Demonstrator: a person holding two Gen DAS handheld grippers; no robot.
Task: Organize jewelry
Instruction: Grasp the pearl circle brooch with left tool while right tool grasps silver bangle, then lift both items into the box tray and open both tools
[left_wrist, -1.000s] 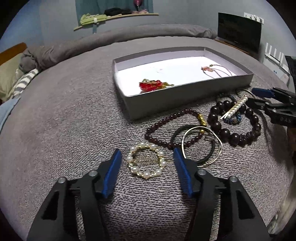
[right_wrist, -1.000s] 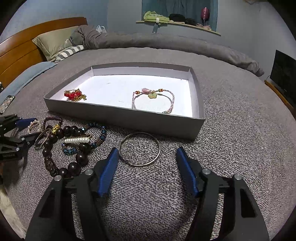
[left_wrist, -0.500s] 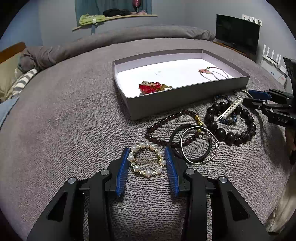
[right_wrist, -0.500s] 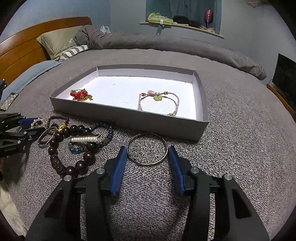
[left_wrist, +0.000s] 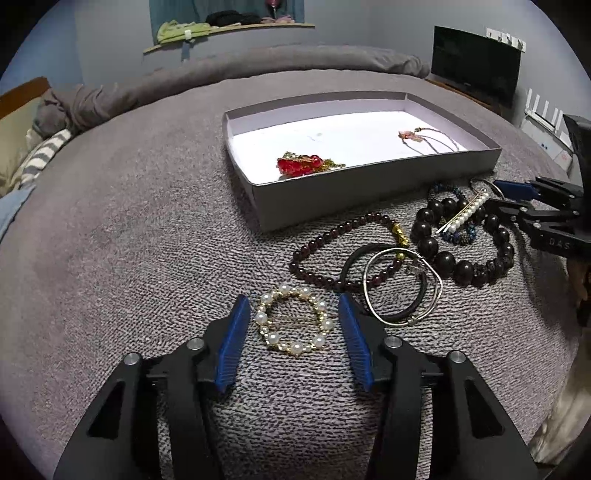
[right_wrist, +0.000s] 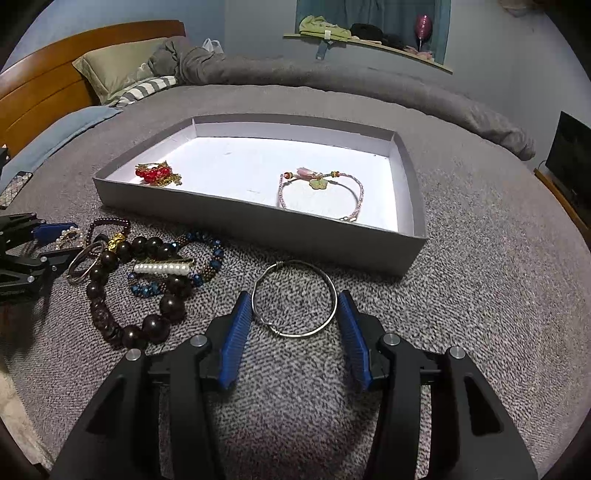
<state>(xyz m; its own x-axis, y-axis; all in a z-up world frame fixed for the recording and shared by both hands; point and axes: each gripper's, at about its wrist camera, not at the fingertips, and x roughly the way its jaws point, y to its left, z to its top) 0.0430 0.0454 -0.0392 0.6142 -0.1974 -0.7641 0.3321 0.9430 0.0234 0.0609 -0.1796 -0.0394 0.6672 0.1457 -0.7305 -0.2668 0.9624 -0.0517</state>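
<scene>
Both grippers straddle a ring of jewelry on the bed, neither yet closed on it.

Left wrist view: the left gripper (left_wrist: 291, 328) is part open, its blue pads flanking the pearl ring (left_wrist: 293, 319), which lies flat between the fingertips, straight ahead, just beside each pad but seemingly not pinched. The ring is round, so no long axis matters. The box (left_wrist: 369, 184) lies ahead and right, with a red piece (left_wrist: 301, 164) inside. The bead pile (left_wrist: 461, 236) is nearer the right gripper (left_wrist: 532, 210).

Right wrist view: the right gripper (right_wrist: 293, 321) is likewise part open around the wire bangle (right_wrist: 294, 297), flat between the pads, the pads close to or touching its rim. The box (right_wrist: 413, 206) sits directly beyond, holding a cord bracelet (right_wrist: 321, 192).
</scene>
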